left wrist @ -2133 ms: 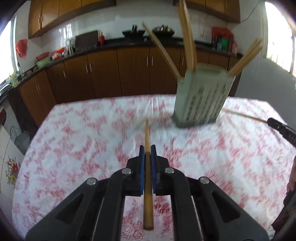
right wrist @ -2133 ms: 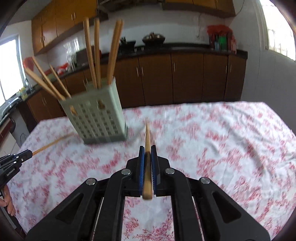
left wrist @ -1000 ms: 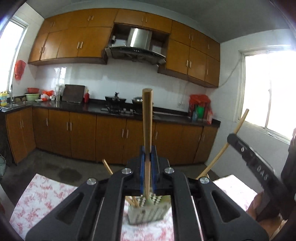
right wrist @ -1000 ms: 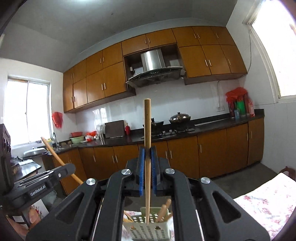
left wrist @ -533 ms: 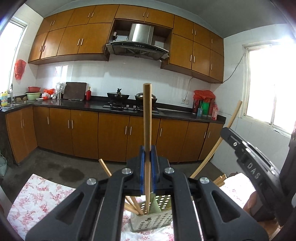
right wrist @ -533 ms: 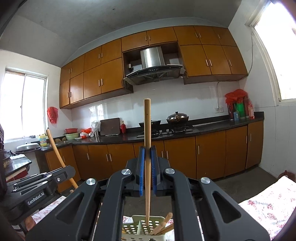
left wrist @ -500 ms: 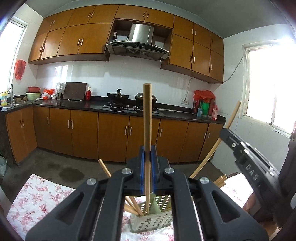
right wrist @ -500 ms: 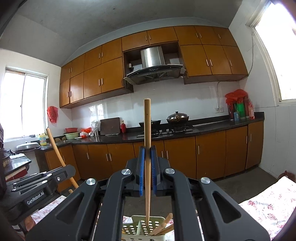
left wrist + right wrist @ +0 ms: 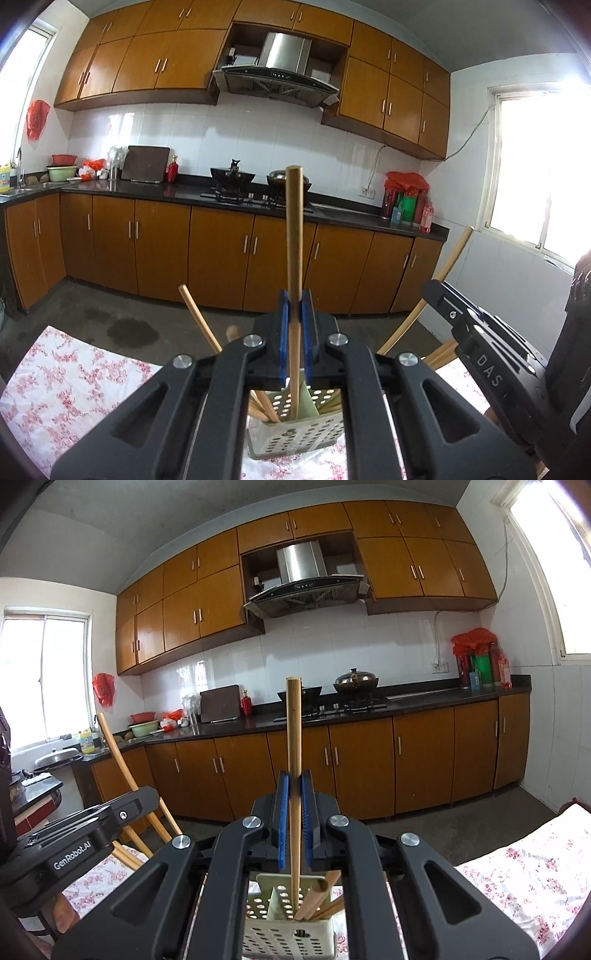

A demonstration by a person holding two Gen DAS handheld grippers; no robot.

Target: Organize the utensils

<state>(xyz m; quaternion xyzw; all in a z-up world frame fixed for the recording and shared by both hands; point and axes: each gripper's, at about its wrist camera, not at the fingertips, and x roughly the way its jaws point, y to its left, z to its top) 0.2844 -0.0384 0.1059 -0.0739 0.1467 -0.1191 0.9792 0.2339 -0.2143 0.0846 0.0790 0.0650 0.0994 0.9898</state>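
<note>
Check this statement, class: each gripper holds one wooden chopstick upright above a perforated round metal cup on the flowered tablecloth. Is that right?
Not quite. The holder is a square pale plastic caddy, not a round metal cup, as the right wrist view shows. Otherwise yes: left gripper and right gripper each hold one chopstick upright.

Tan wood is seen in the chopstick [image 9: 294,258] between blue pads [image 9: 284,332] of the black gripper [image 9: 294,336]. Below it, a pale green perforated holder [image 9: 288,934] is set on a white cloth [image 9: 524,878] patterned with pink flowers.

Home kitchen: cabinets [image 9: 162,66], range hood [image 9: 280,74].
</note>
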